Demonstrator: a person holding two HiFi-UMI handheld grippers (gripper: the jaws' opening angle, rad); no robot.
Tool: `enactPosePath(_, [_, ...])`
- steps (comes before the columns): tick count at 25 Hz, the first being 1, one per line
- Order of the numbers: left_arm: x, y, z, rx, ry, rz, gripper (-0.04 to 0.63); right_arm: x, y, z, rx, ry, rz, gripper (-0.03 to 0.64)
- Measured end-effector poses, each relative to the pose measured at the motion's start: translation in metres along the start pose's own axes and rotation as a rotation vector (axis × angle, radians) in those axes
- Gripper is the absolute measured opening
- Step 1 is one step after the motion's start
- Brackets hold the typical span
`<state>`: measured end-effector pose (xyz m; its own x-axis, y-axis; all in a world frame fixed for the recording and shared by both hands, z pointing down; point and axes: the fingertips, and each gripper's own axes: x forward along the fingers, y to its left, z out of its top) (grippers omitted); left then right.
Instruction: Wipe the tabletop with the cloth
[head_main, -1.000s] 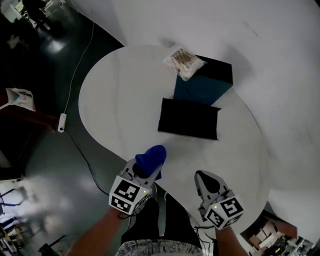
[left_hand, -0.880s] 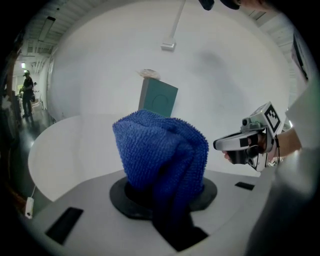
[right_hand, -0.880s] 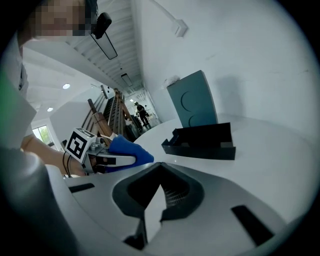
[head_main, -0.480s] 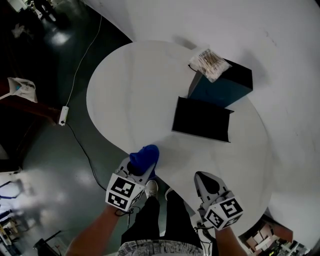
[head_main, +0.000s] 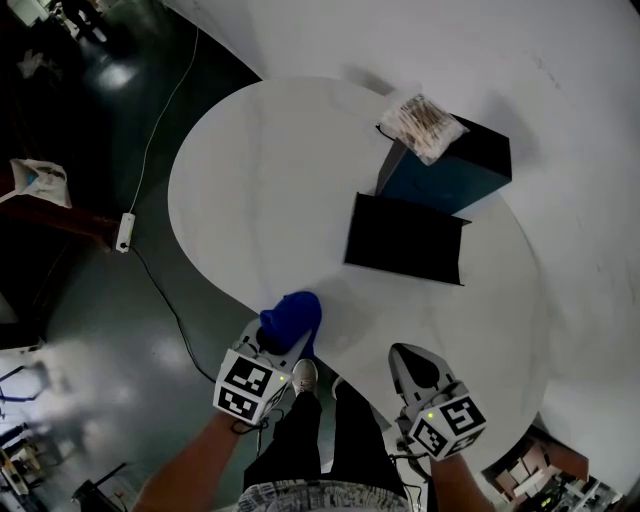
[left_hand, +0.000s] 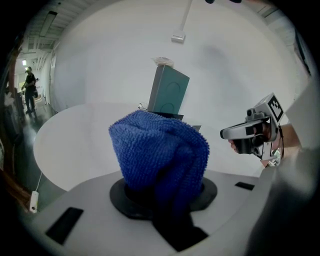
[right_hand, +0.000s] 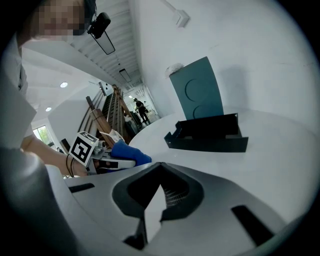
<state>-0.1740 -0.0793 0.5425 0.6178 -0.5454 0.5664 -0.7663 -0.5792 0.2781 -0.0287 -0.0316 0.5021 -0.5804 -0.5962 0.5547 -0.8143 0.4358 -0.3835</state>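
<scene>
At the near edge of the table, about 6 o'clock in the head view, the left hand-held gripper is clamped on a bunched blue cloth. In its own view the cloth rises as a thick folded wad from between the jaws and hides them. The wad overlaps the table's rim; whether it presses on the surface cannot be told. The right hand-held gripper hangs at 5 o'clock, just off the table's edge and well apart from the left one. Its jaws are drawn together to a point with only a thin sliver between them, and they hold nothing.

Further out, toward 2 o'clock from the cloth, a shallow black tray lies flat on the table. Just beyond it, at 1 o'clock, a teal box stands upright, touching or nearly touching the tray's far side. A clear packet of pale contents rests on top of the box.

Below the grippers, at 6 o'clock, the person's dark trousers and a shoe show over the dark floor. At 9 o'clock a white power strip lies on that floor with its cable trailing away
</scene>
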Motion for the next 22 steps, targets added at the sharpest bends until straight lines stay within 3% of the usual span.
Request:
enactPosePath(14, [0.039, -0.056, 0.006, 0.065, 0.052, -0.077, 0.132, -0.042, -0.046, -0.008, 0.063, -0.050, -0.078, 0.008])
enactPosePath(22, [0.073, -0.108, 0.017, 0.132, 0.092, -0.164, 0.132, -0.080, -0.080, -0.022, 0.130, -0.101, -0.148, 0.008])
